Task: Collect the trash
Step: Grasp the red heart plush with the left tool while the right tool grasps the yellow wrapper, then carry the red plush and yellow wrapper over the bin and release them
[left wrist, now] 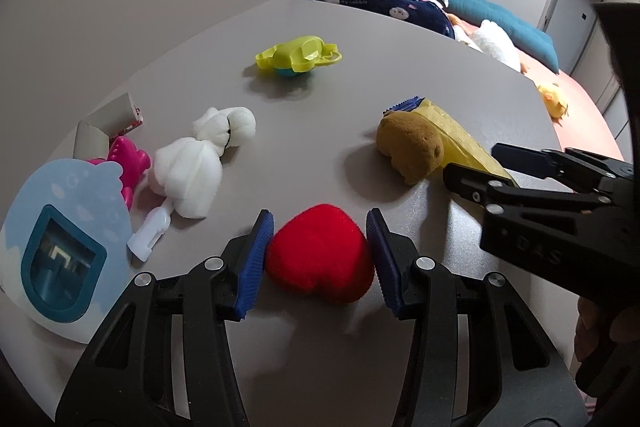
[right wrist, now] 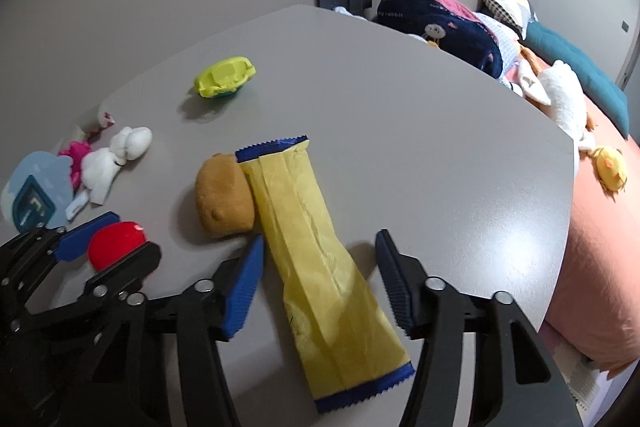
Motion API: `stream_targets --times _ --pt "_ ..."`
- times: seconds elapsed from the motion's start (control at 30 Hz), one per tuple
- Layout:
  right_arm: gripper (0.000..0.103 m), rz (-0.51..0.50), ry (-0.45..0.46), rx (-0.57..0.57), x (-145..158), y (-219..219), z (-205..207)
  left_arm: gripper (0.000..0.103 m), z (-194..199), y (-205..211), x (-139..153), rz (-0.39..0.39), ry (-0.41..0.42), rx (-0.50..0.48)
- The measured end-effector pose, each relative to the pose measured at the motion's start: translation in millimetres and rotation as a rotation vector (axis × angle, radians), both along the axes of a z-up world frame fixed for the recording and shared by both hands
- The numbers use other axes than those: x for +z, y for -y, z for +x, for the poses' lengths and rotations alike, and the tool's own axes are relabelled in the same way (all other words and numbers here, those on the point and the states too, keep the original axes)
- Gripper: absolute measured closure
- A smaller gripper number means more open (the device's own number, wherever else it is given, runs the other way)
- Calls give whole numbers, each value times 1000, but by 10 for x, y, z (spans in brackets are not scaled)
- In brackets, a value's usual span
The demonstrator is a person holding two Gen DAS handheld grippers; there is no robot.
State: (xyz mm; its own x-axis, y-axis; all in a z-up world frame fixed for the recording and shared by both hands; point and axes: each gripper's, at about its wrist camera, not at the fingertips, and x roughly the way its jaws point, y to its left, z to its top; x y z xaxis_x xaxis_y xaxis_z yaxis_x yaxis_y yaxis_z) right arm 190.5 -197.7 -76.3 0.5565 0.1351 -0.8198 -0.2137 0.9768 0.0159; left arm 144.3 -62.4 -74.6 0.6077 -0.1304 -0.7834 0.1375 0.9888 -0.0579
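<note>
A yellow snack wrapper with blue serrated ends lies flat on the grey table. My right gripper straddles it, open. Its left pad is at the wrapper's edge and its right pad stands clear of it. In the left wrist view that gripper comes in from the right over the wrapper. My left gripper is shut on a red plush heart, with both blue pads against its sides. The right wrist view shows this grip at the lower left, holding the red plush.
A brown plush touches the wrapper's left side. Further left lie a white plush, a pink toy, a pale blue device and a yellow-green toy. A bed with blankets borders the table's right edge.
</note>
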Motion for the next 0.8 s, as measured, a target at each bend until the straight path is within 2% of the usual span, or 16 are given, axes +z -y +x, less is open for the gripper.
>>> stream_targets --times 0.1,0.17,0.27,0.8 --pt "54 -5 -1 7 -1 -27 8 55 1 -2 1 0 0 0" --pt "75 -3 -1 18 10 -36 -9 55 0 0 1 0 0 0" --pt "83 19 -5 5 40 10 -40 56 6 2 7 -3 -1 -3" --pt "84 82 26 -60 270 368 -482 56 -183 222 274 -16 56 -71"
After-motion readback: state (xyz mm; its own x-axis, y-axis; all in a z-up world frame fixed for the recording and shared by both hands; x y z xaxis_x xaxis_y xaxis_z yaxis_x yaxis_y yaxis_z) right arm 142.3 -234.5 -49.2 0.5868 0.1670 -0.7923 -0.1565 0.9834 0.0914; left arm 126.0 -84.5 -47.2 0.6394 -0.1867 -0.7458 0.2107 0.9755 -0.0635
